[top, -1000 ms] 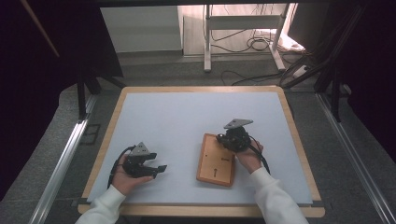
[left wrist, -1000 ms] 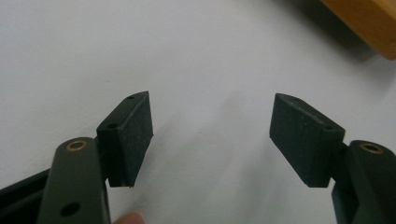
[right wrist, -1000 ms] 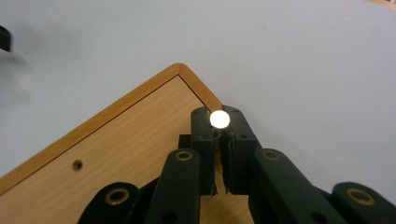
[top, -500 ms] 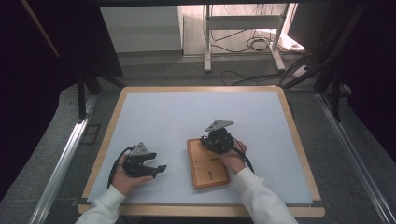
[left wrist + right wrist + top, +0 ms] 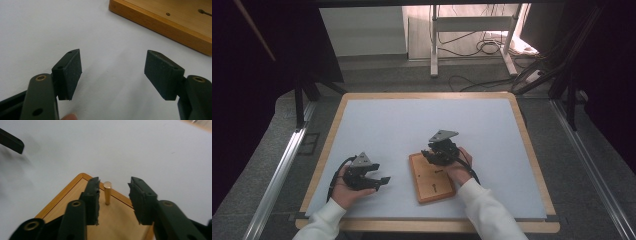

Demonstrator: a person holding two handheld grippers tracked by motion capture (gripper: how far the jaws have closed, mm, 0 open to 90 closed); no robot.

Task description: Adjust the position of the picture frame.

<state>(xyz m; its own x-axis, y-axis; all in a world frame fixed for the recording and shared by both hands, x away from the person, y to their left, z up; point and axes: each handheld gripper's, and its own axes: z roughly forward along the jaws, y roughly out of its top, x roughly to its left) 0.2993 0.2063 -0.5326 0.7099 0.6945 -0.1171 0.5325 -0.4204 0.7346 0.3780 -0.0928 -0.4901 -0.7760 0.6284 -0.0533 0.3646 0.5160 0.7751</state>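
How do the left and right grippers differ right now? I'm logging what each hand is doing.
The left gripper has its jaws spread wide over bare white table, with nothing between them; the right gripper has its jaws narrower, around an upright wooden peg without touching it. The left sits beside the wooden board; the right hangs over the board's far corner. Both are open, black, and hand-held.

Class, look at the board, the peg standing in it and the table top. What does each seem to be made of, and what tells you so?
Board: likely wood with a smooth finish, judging by its orange-brown colour and faint grain.
Peg: looks like light wood or brass; its pale golden sheen leaves this open.
Table top: a matte pale sheet, maybe laminate or plastic, inside a wooden rim.
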